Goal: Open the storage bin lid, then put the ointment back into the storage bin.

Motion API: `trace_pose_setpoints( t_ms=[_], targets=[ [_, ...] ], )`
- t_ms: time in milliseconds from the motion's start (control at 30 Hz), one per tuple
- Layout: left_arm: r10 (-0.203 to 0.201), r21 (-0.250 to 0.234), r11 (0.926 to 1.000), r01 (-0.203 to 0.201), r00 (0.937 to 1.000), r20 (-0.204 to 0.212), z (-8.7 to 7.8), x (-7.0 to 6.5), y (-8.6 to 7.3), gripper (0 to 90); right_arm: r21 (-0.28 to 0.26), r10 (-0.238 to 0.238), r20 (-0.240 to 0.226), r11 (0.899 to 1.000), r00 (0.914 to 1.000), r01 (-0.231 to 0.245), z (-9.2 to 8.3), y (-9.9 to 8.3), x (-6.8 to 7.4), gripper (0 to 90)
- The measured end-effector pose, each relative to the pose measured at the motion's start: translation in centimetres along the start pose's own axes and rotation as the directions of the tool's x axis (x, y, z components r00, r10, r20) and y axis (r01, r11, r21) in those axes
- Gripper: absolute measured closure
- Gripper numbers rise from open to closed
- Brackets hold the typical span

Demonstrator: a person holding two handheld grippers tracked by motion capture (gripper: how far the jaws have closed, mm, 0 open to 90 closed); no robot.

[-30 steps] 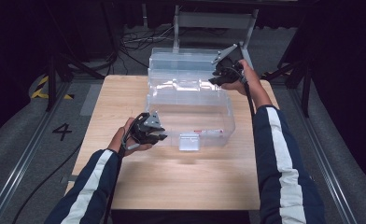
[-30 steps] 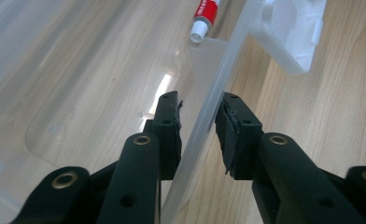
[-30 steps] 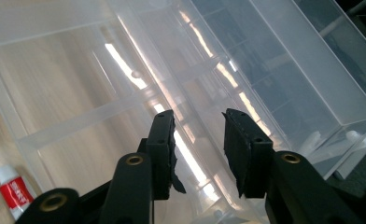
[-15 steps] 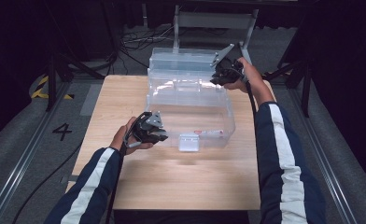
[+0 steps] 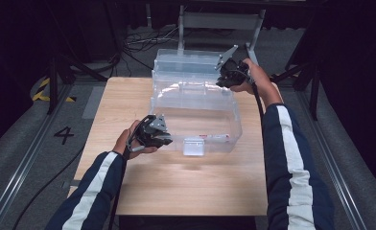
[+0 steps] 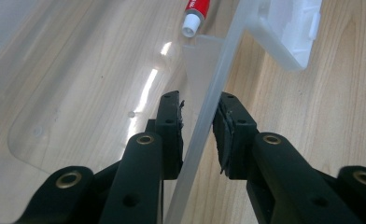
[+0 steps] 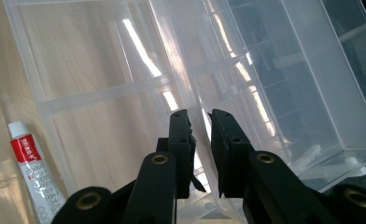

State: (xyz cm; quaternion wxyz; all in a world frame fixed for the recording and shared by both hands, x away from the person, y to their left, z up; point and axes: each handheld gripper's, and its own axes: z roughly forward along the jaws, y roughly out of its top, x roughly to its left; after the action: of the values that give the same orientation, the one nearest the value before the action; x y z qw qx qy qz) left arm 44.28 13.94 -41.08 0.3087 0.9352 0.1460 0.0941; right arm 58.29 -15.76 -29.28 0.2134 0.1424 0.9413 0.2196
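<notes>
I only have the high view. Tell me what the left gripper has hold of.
Observer: The left gripper is shut on the clear box, one pad on each side of its front wall.
Operator: Now report the right one.
Observer: The right gripper straddles the edge of the open lid. Its jaws have just been closing, and I cannot tell whether the pads are pressing on it.
Operator: Name what's inside the box.
Observer: A white tube with a red label and a white cap lies on the box floor.

Glossy clear plastic box (image 5: 195, 112), matt wooden table (image 5: 191, 187)
</notes>
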Motion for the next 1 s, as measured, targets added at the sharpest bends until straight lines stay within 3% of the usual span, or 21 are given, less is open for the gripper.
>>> trace_pose_setpoints(
  t_ms=[133,267,667,1000],
  targets=[
    [-0.006,-0.002,1.0000,0.006,1.0000,0.003,0.0,0.0,0.0,72.8,-0.015,0.013,0.001,1.000,0.9999,-0.013,-0.1,-0.2,0.1,79.4],
    [-0.008,-0.003,1.0000,0.008,1.0000,0.003,0.0,-0.1,-0.1,71.7,-0.006,-0.004,-0.017,1.000,0.9998,0.004,-0.4,-0.2,0.1,80.6],
    [-0.023,-0.006,0.9997,0.023,0.9997,-0.001,0.0,-0.2,-0.1,69.7,-0.008,-0.016,-0.003,1.000,0.9999,0.016,-1.0,-0.3,1.1,81.9],
    [-0.035,-0.003,0.9994,0.035,0.9994,-0.004,0.0,-0.4,-0.1,69.0,-0.048,-0.013,-0.030,0.999,0.9995,0.012,-1.6,-0.4,1.7,83.6]
  ],
)
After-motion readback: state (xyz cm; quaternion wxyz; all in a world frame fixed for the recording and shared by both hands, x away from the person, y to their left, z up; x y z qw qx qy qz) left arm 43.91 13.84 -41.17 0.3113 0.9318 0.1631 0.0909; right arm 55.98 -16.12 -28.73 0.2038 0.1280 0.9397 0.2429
